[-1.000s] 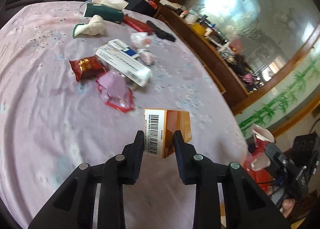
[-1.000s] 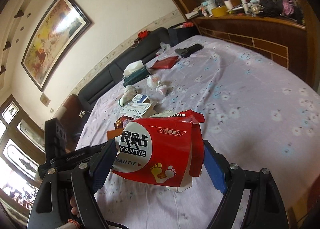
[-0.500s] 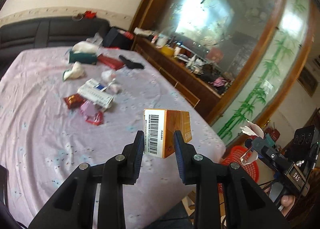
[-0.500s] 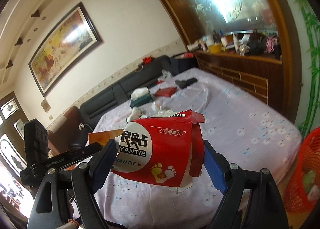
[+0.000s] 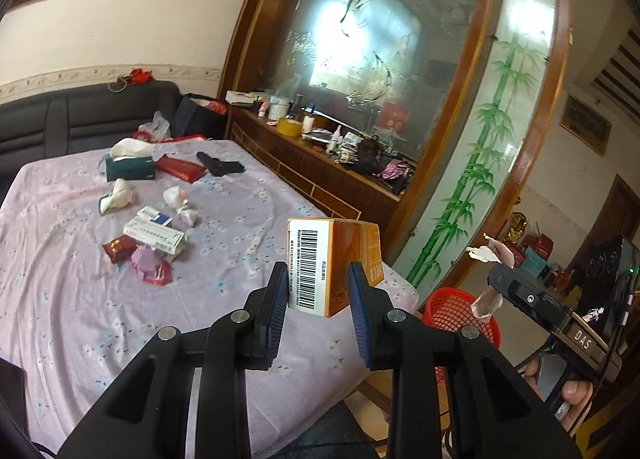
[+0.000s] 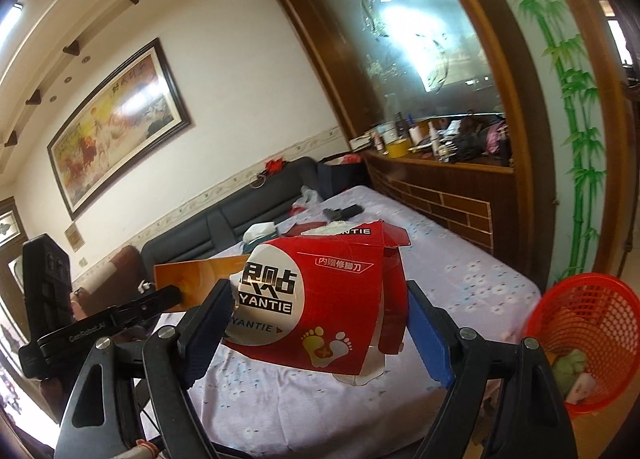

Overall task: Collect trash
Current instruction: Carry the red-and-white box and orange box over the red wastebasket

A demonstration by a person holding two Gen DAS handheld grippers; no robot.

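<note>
The torn red carton [image 6: 320,299], light and crushable, is hanging over the desk [image 6: 472,283] edge, your right tongs [image 6: 316,343] pinching its flanks. The stiffer orange box [image 5: 334,265] is sitting pinched across its narrow faces in your left tongs [image 5: 318,315], near the red basket [image 5: 452,309].

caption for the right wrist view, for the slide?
Right claw grips a torn red box above the table, red basket at right.
</note>
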